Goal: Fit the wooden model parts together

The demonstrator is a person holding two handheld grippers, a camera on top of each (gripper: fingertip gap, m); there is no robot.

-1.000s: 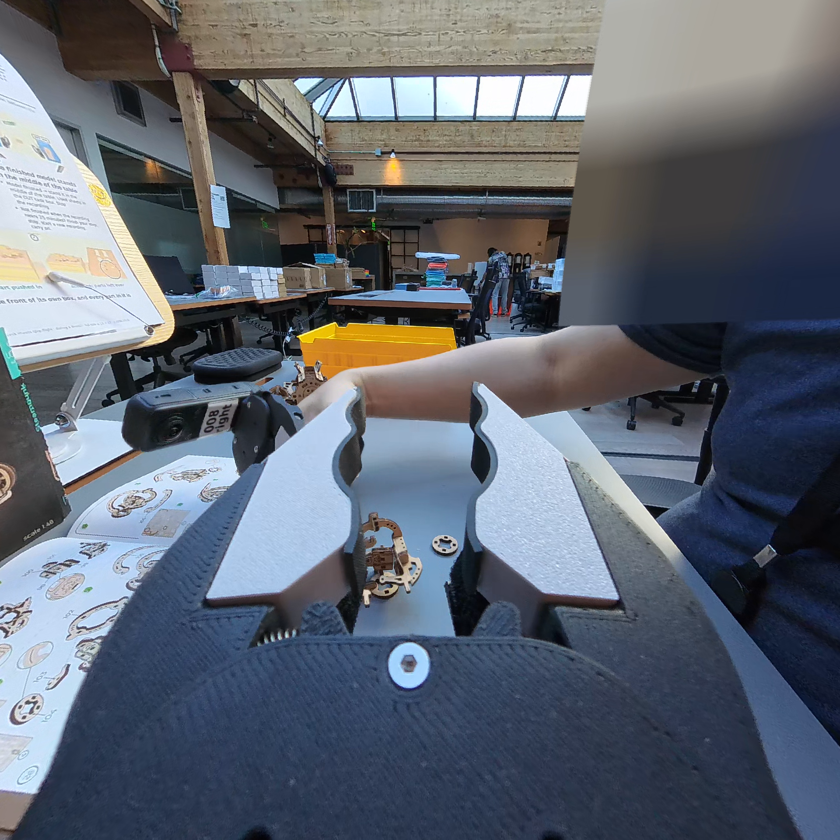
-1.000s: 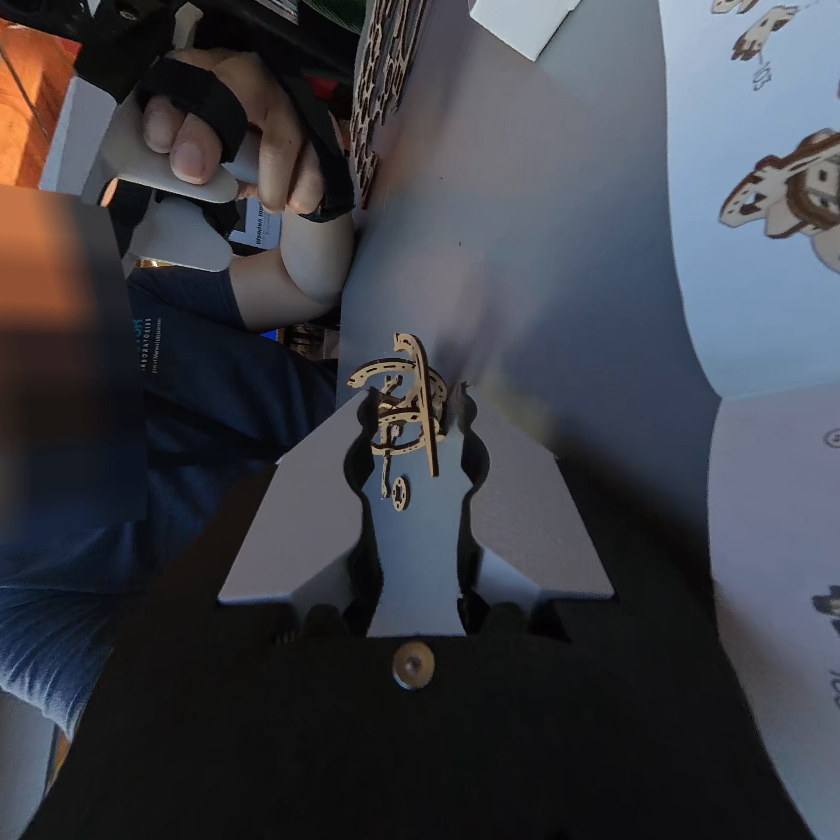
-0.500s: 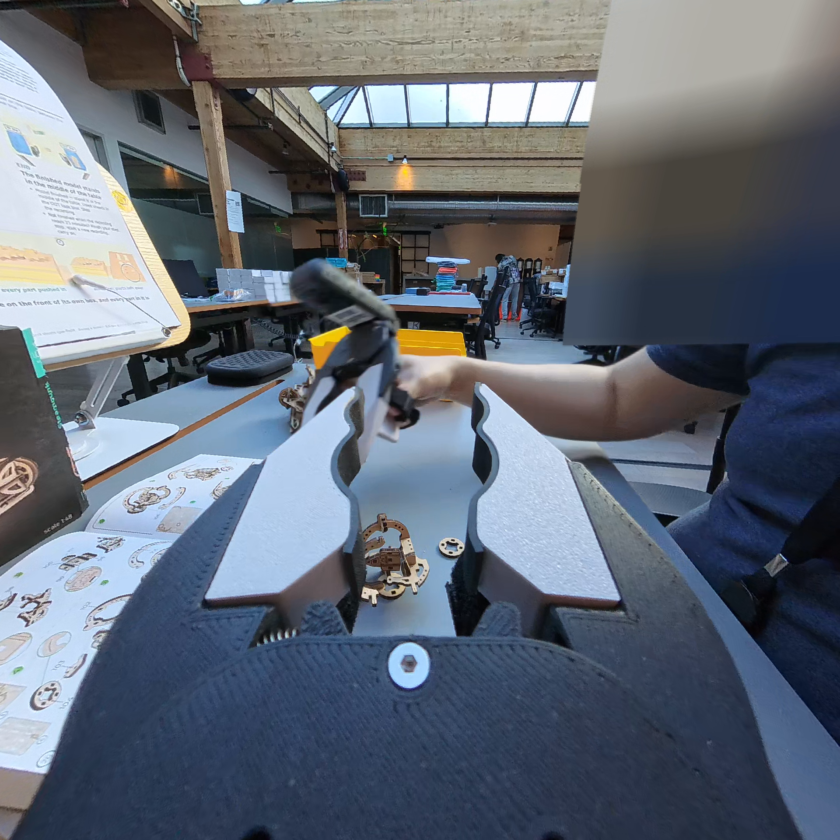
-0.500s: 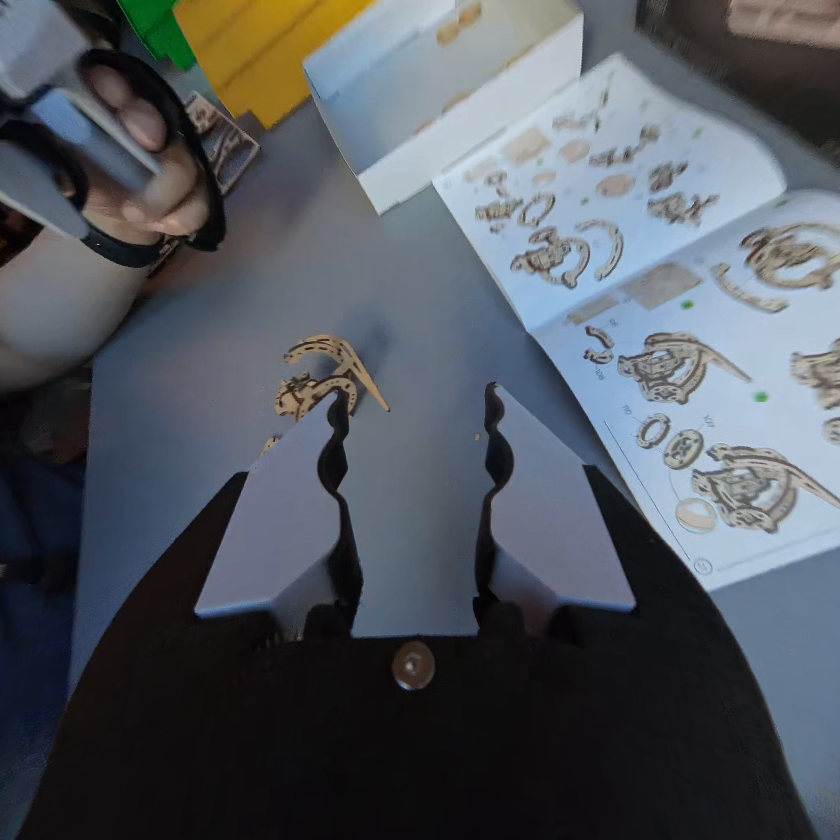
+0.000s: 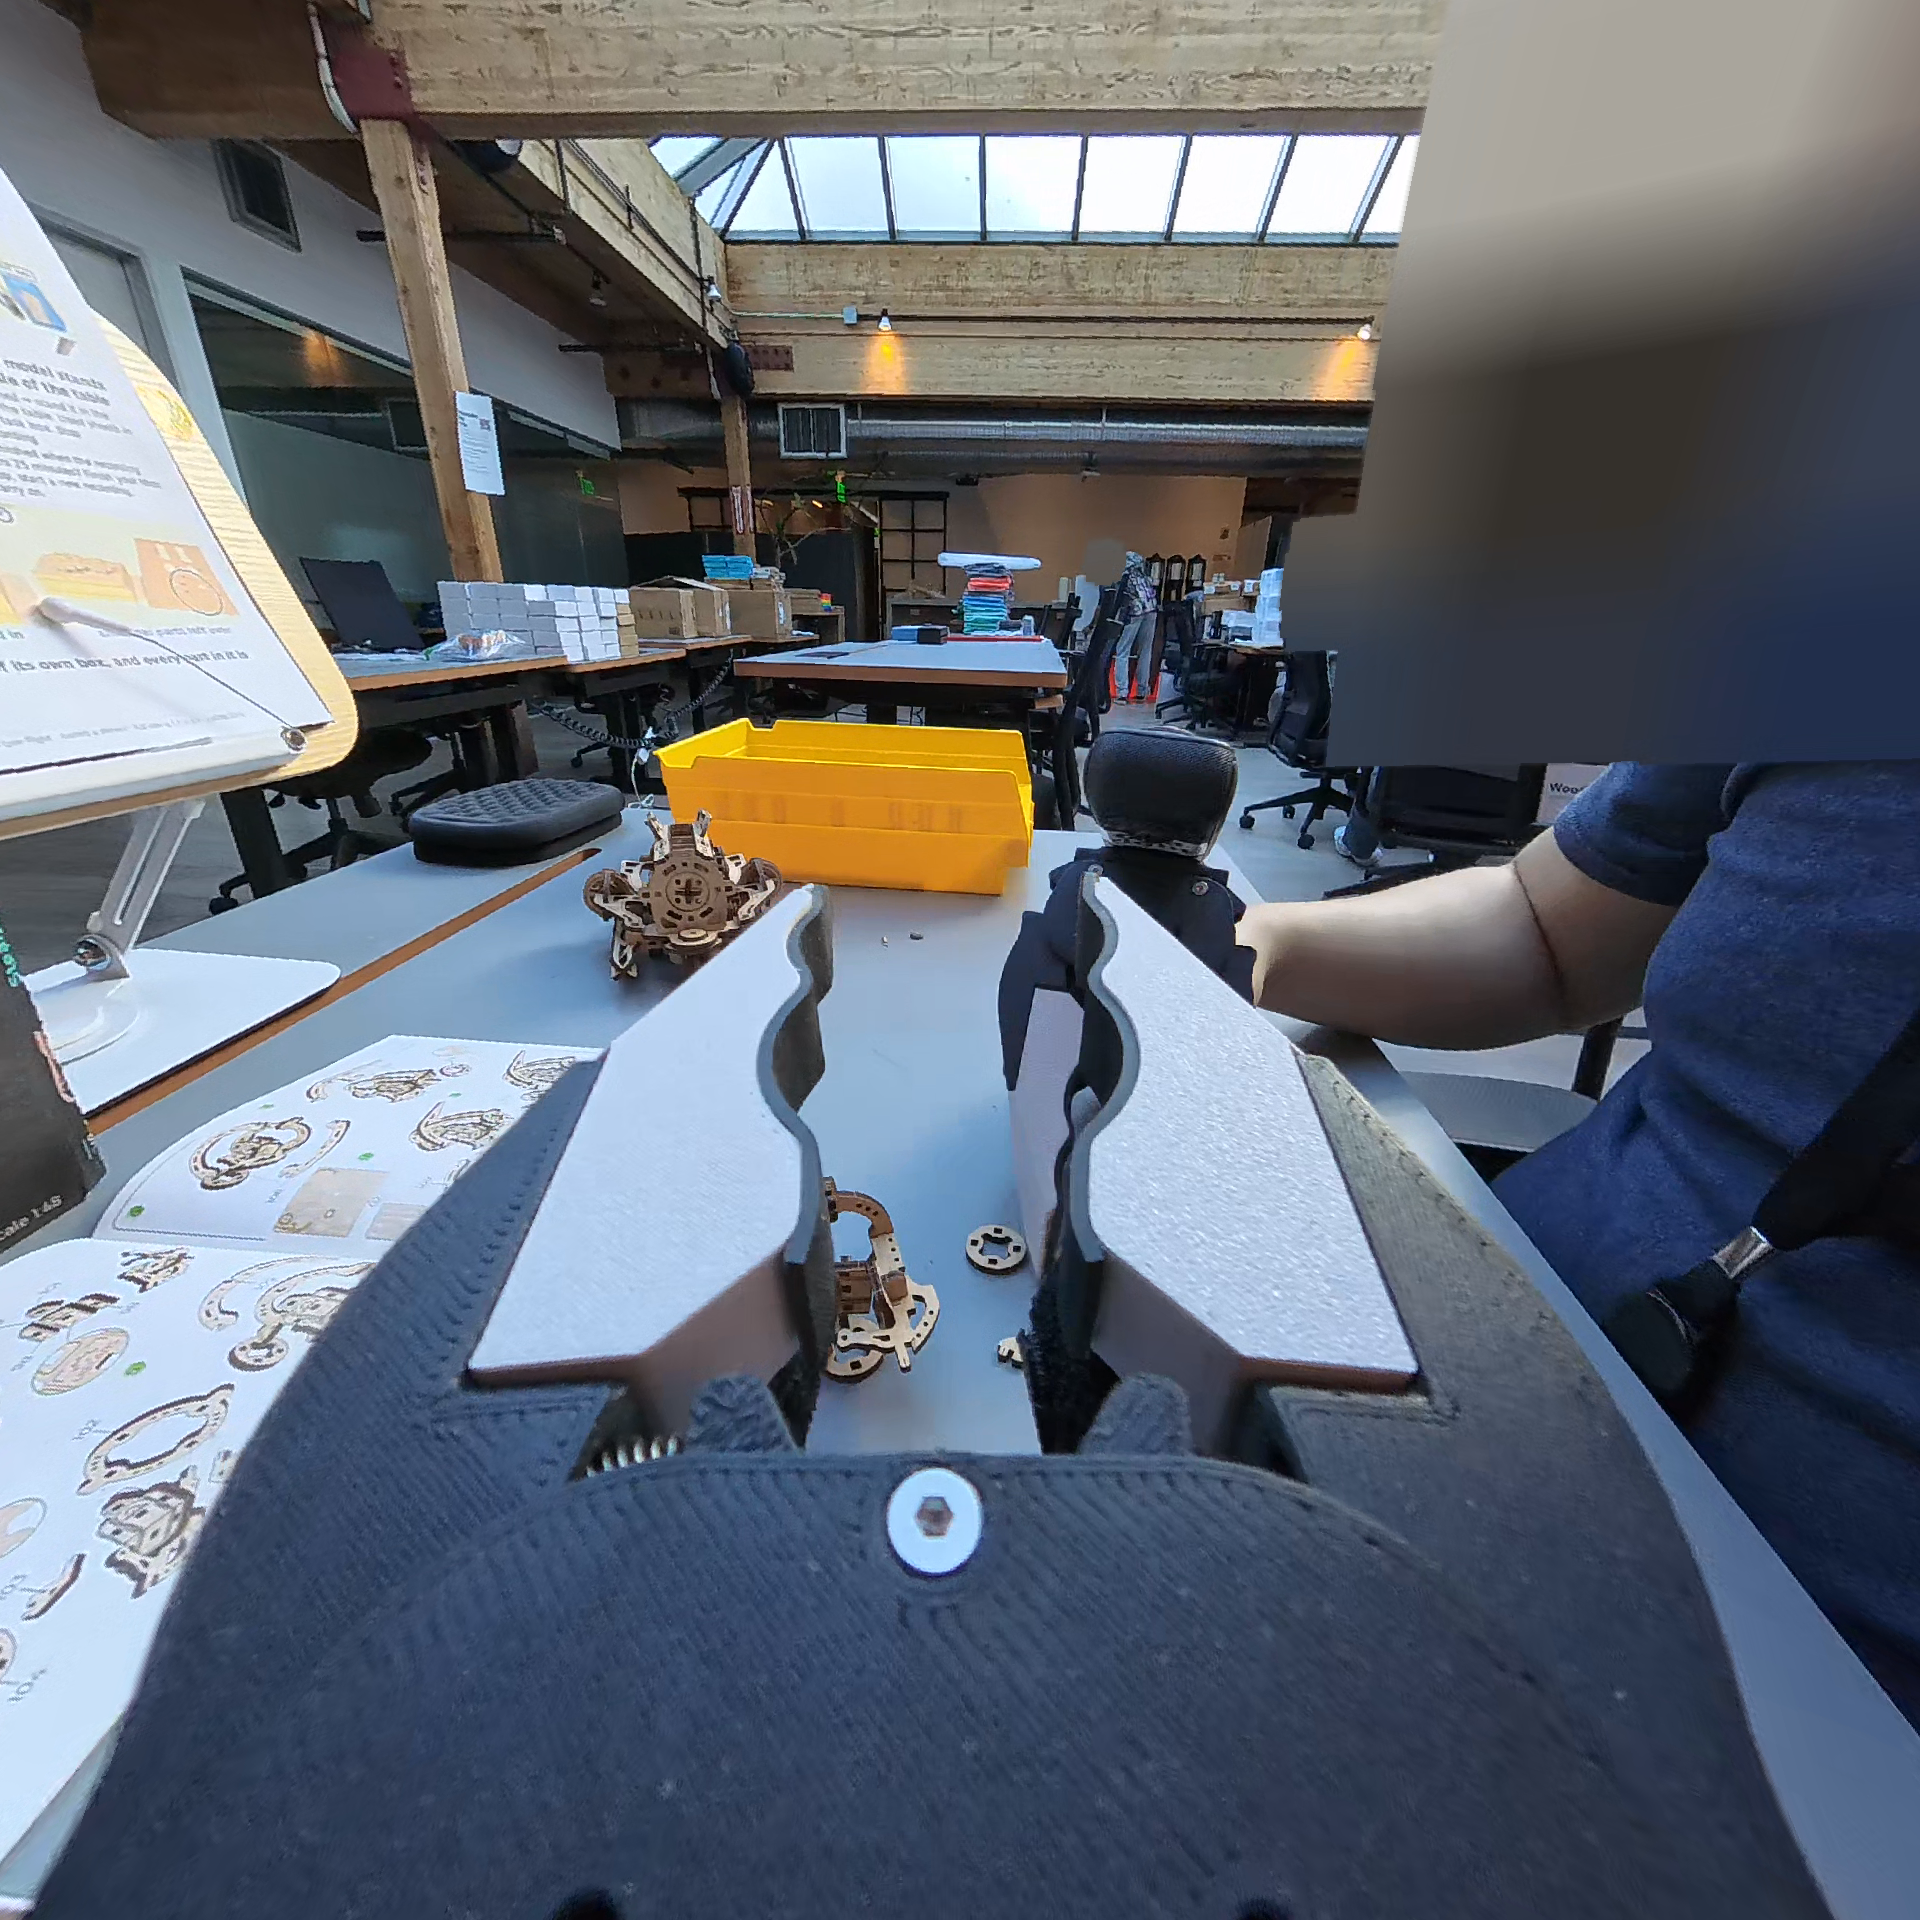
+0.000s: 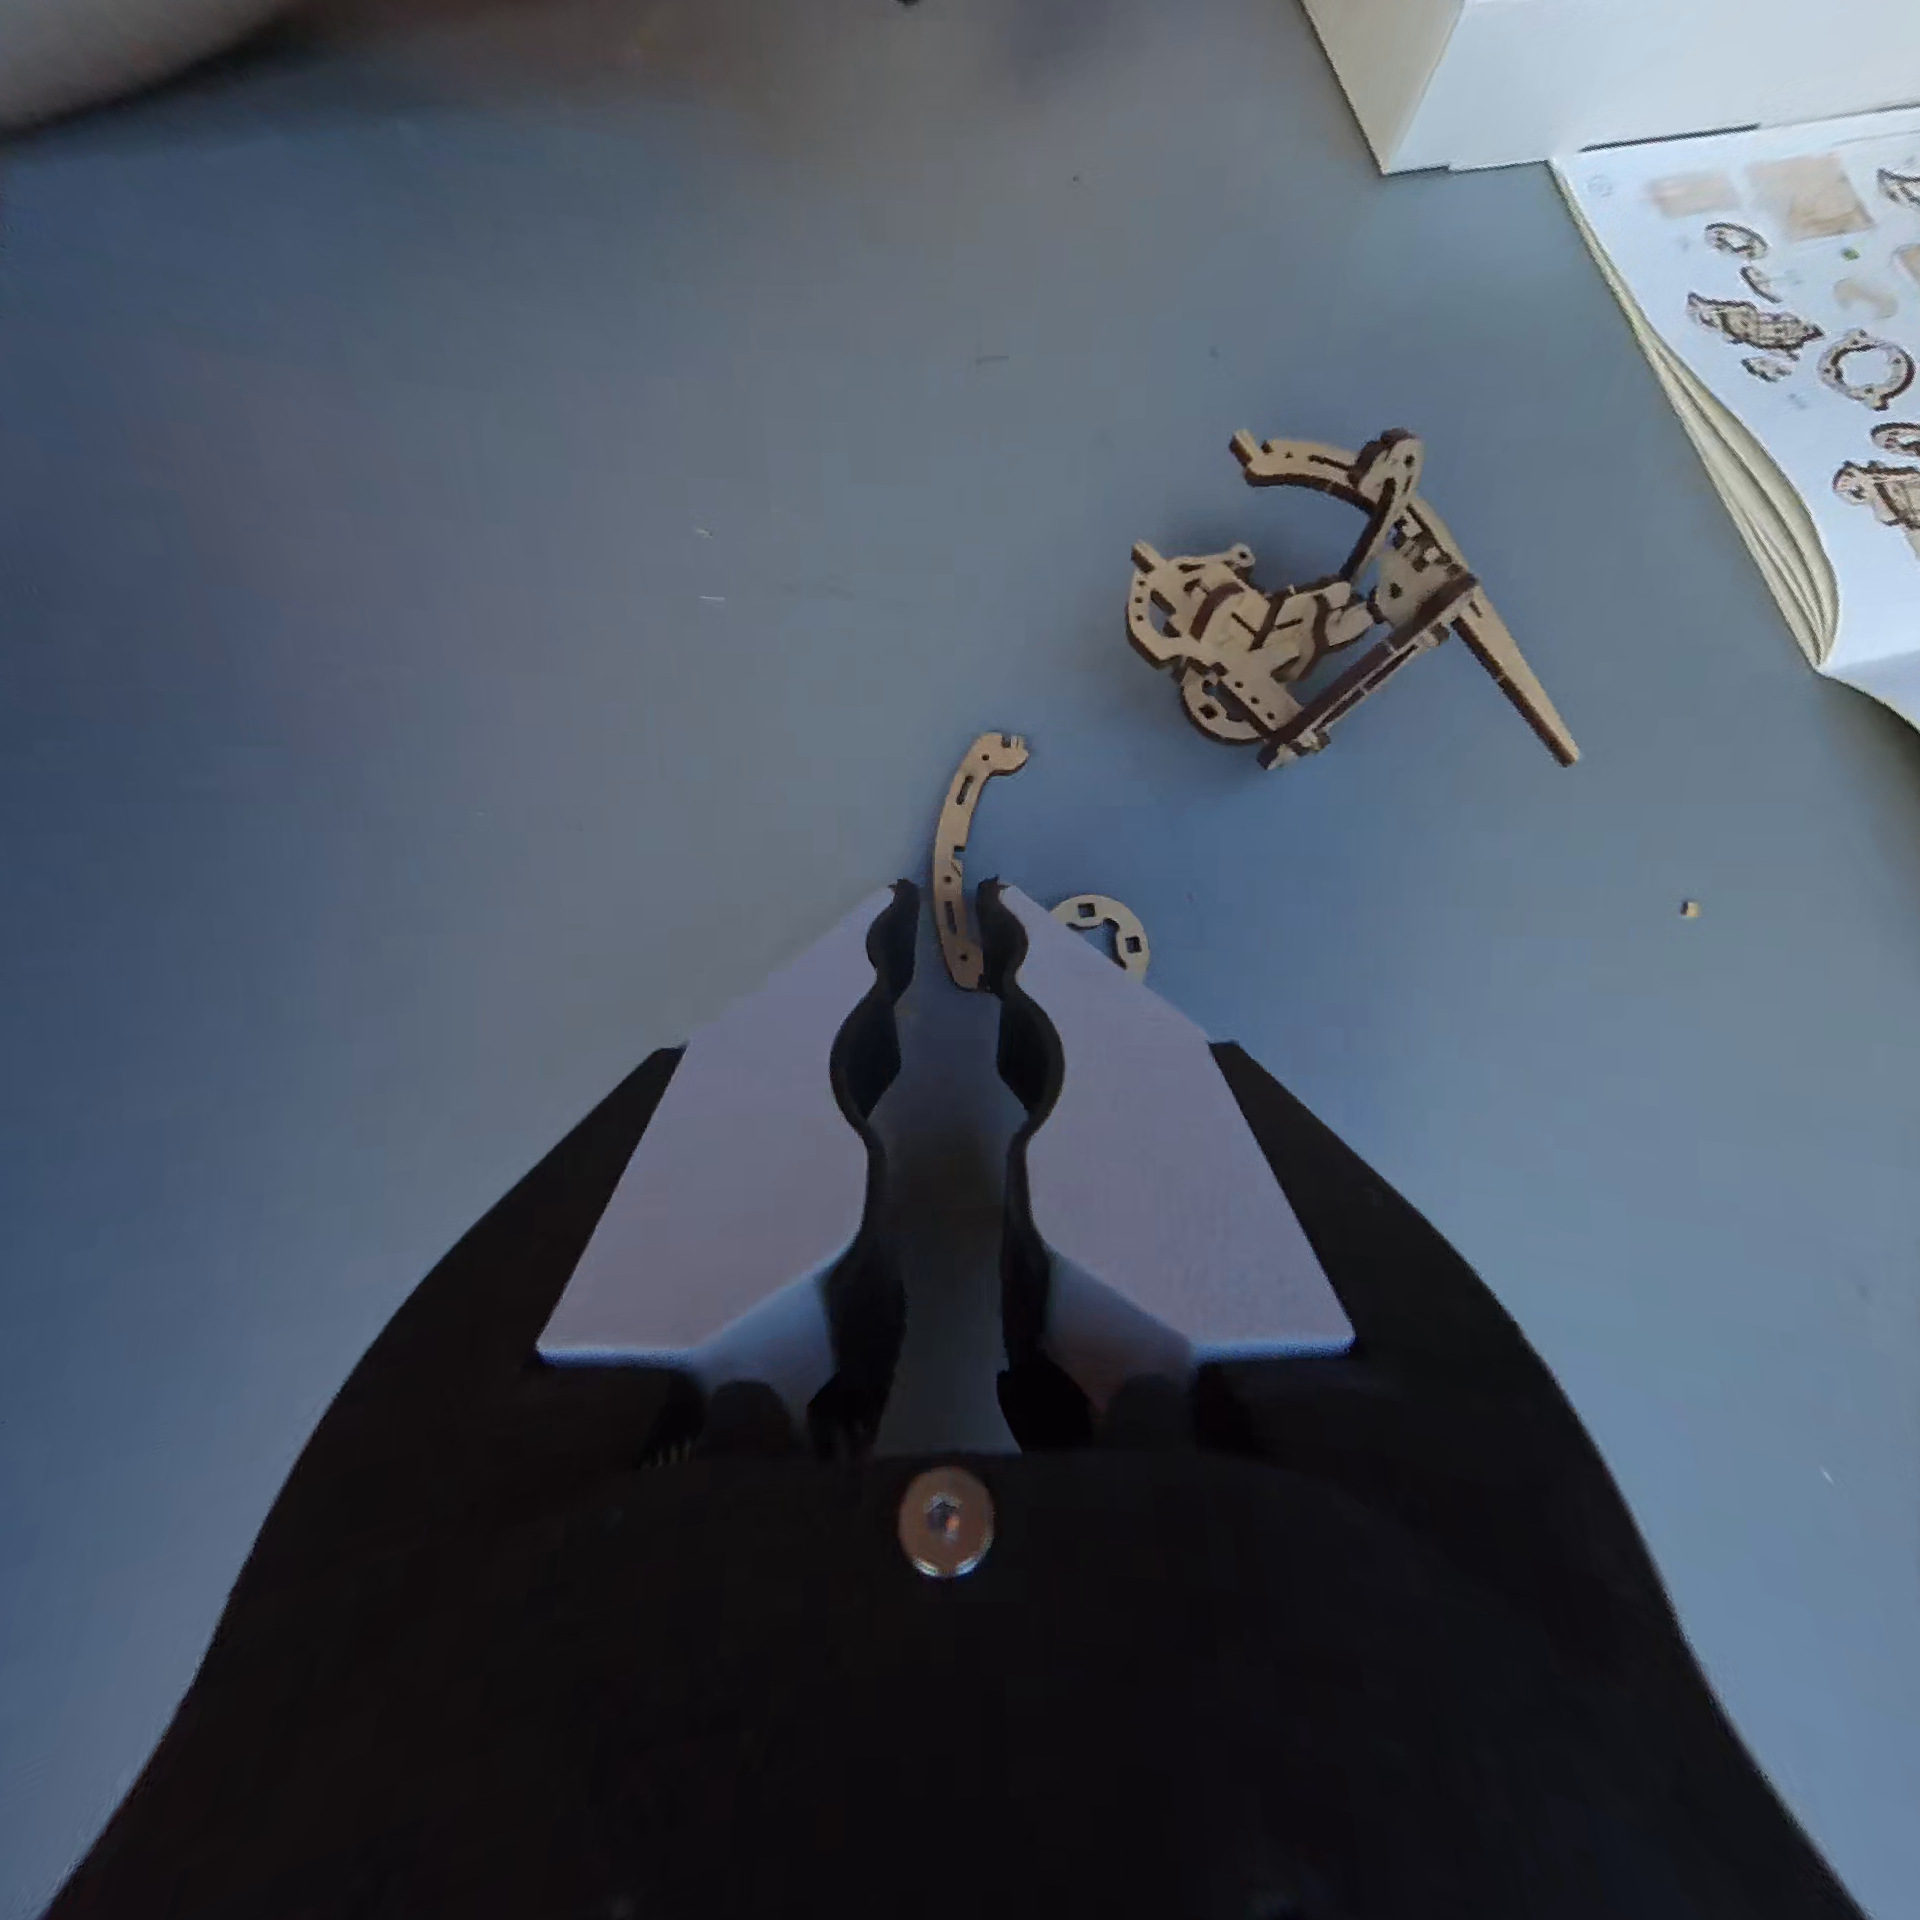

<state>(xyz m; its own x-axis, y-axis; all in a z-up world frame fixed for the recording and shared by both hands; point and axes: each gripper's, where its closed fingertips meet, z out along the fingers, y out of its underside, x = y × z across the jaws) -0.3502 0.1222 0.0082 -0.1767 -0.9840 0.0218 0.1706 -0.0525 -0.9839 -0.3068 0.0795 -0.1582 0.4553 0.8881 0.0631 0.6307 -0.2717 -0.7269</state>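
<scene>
In the right wrist view, a thin curved wooden strip [image 6: 961, 862] lies on the grey table [image 6: 520, 520]. My right gripper [image 6: 948, 894] points down over it. Its jaws are narrowed to a small gap, the strip passes between the tips, and slight gaps show on both sides. A small wooden ring [image 6: 1101, 930] sits partly behind the right fingertip. A wooden sub-assembly [image 6: 1330, 613] lies apart to the upper right. In the left wrist view, my left gripper [image 5: 951, 914] is open and empty above the sub-assembly [image 5: 873, 1299] and ring [image 5: 995, 1247]. The right gripper [image 5: 1143, 831] stands behind its right finger.
A finished wooden model [image 5: 681, 899] stands farther back, before a yellow bin [image 5: 852, 800]. An open instruction booklet [image 5: 260, 1195] lies to the left, also showing in the right wrist view [image 6: 1818, 364]. A white box [image 6: 1558, 73], a page stand [image 5: 125, 520] and a black pad [image 5: 514, 816] border the table. The left gripper's tips are roughly 20 cm from the right gripper's.
My right gripper has swung across and down over the table, and its jaws have narrowed from wide open to a small gap around the curved strip. The left gripper has barely moved.
</scene>
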